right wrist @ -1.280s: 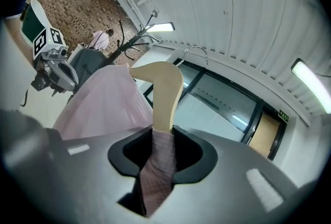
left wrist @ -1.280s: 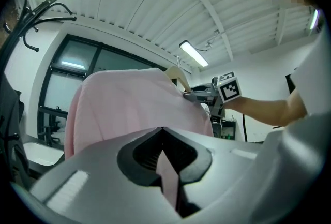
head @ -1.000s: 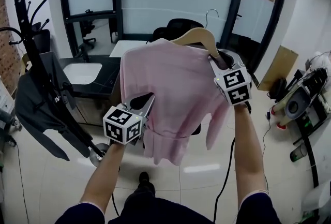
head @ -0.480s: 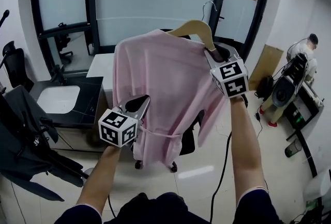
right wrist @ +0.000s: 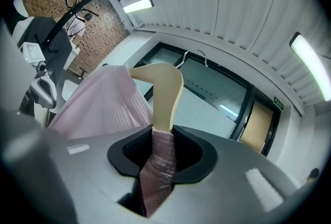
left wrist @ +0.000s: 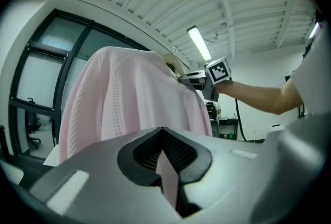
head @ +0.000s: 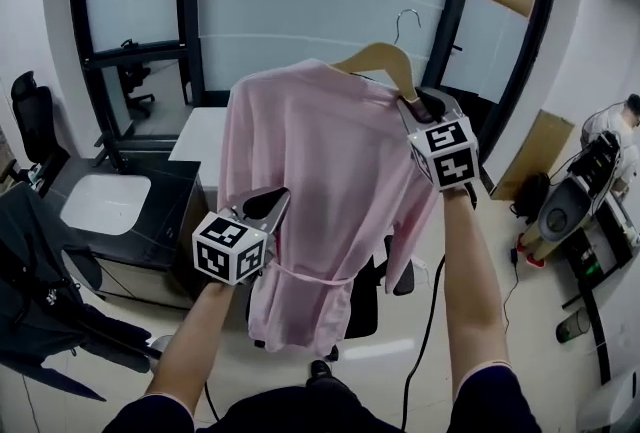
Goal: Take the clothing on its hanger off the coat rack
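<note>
A pink knitted garment (head: 310, 211) hangs on a wooden hanger (head: 375, 56) with a metal hook (head: 405, 18), held up in the air away from any rack. My right gripper (head: 415, 107) is shut on the hanger's right shoulder, fabric and wood together; in the right gripper view its jaws (right wrist: 158, 161) pinch the pink-covered hanger arm (right wrist: 166, 93). My left gripper (head: 272, 202) is shut on a fold of the garment's lower front; in the left gripper view a thin pink strip (left wrist: 168, 176) sits between the closed jaws. The coat rack (right wrist: 85, 0) stands well off to the left.
A dark jacket (head: 45, 291) hangs at the lower left. A black desk with a white top (head: 105, 201) and an office chair (head: 35, 116) are behind it. Another chair (head: 365, 291) stands behind the garment. Equipment (head: 570, 206) and a cable (head: 430, 321) lie on the right floor.
The view has swung right: the coat rack's hooks have left the frame at the left. The garment on its hanger stays centred in both grippers, farther from the rack.
</note>
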Motion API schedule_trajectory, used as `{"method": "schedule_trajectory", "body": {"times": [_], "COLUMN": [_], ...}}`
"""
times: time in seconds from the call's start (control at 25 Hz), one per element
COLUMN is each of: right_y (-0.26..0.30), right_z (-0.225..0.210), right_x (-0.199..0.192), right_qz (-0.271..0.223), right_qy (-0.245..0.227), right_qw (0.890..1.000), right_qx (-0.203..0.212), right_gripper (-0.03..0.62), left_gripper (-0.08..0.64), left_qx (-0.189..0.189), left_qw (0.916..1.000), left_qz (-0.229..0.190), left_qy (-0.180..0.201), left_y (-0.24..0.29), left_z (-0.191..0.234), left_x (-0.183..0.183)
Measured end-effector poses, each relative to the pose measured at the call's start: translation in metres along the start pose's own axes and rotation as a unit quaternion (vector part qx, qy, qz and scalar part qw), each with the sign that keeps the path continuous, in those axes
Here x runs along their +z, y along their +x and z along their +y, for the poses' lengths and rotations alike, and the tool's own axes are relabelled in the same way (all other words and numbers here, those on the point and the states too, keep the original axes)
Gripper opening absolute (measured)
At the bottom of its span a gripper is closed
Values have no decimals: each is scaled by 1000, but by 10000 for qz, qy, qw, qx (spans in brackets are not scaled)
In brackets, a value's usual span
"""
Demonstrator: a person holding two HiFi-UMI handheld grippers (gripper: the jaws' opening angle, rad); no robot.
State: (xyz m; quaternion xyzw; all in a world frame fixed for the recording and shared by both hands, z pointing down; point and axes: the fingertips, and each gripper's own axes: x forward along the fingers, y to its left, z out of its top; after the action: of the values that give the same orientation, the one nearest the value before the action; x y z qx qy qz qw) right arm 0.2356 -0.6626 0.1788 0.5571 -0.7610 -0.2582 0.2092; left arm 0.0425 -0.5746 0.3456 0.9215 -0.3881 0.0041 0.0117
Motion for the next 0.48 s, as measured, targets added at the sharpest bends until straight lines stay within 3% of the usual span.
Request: {"method": "schedule_trajectory", "body": {"times": [0.48], "right_y": [111], "right_z": [-53], "right_x": [1], "right_qz": [-758], "right_qy": [57], "right_qw": [9960], "right_qx": [478], "right_gripper": [106], "left_gripper": [12], "left_qx": [948], "left_qw": [9954], "left_qz": [-137], "left_qy": [-9], "left_y": [76], "left_z": [48], "left_x": [13]}}
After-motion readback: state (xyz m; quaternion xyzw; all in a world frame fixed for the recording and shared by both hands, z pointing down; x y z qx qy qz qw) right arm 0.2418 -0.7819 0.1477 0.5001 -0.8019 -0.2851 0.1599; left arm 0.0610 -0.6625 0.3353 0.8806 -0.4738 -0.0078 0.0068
